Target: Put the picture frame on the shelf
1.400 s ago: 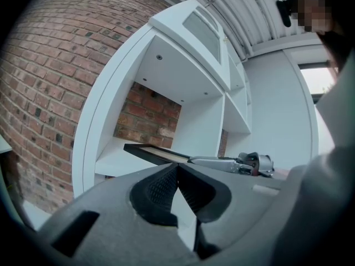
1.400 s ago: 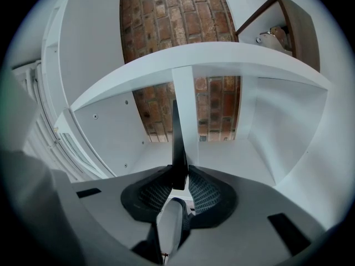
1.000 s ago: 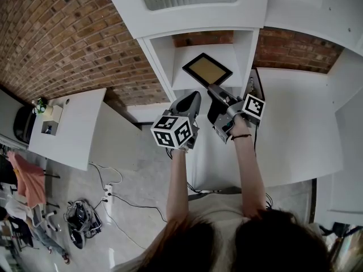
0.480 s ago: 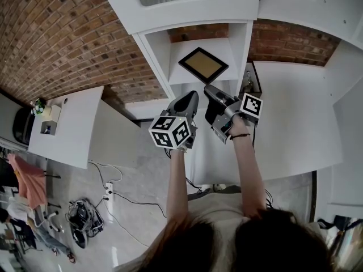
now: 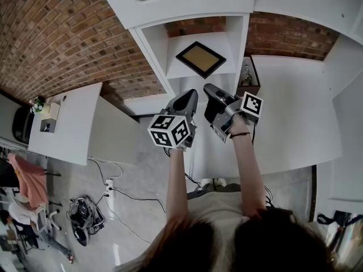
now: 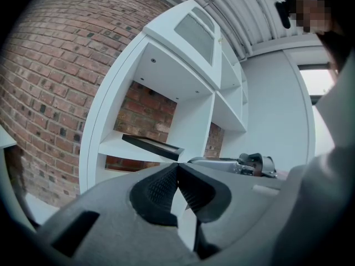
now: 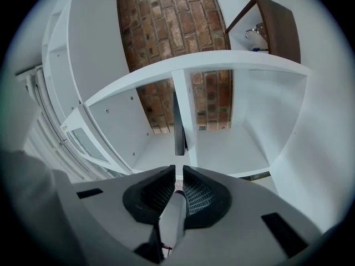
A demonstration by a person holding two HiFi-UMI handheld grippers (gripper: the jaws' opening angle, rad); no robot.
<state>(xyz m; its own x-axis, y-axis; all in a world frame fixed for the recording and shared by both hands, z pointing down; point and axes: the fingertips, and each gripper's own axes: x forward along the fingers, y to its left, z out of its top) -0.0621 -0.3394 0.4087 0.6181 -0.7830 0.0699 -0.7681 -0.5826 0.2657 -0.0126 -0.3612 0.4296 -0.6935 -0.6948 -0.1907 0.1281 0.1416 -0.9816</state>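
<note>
Seeing picture frame [image 5: 200, 59] down on the shelf [image 5: 227, 45], inside the open cubby. Turned corner-on, dark border, tan middle, near corner about at the shelf's front edge. Straight ahead of right gripper [image 7: 176, 169], just past its tips, no contact. Edge-on in right gripper view, lined up with the gap between the jaws. Ahead of and above left gripper [image 6: 177, 165] as well, slightly to its left in left gripper view. Cannot tell whether fully flat or a bit tipped.

Right gripper released: 2 jaws a narrow gap apart, frame clear of them. Pale strip [image 7: 173, 218] low in the gap behind the pads, cannot tell what.

Left gripper clenched: pads meeting at the tips, nothing between.

Held side by side below the cubby opening, left gripper just left of the right one, both pointing at the shelf. 1 marker cube on each: left cube [image 5: 172, 131], right cube [image 5: 253, 105].

Further out:
- dark wooden box [image 5: 253, 67] to the right of right gripper, beside the shelf unit, something small inside
- brick wall [image 5: 62, 33] left of left gripper
- white side table [image 5: 74, 123] further left and lower
- cables [image 5: 105, 200] on the floor below it
</note>
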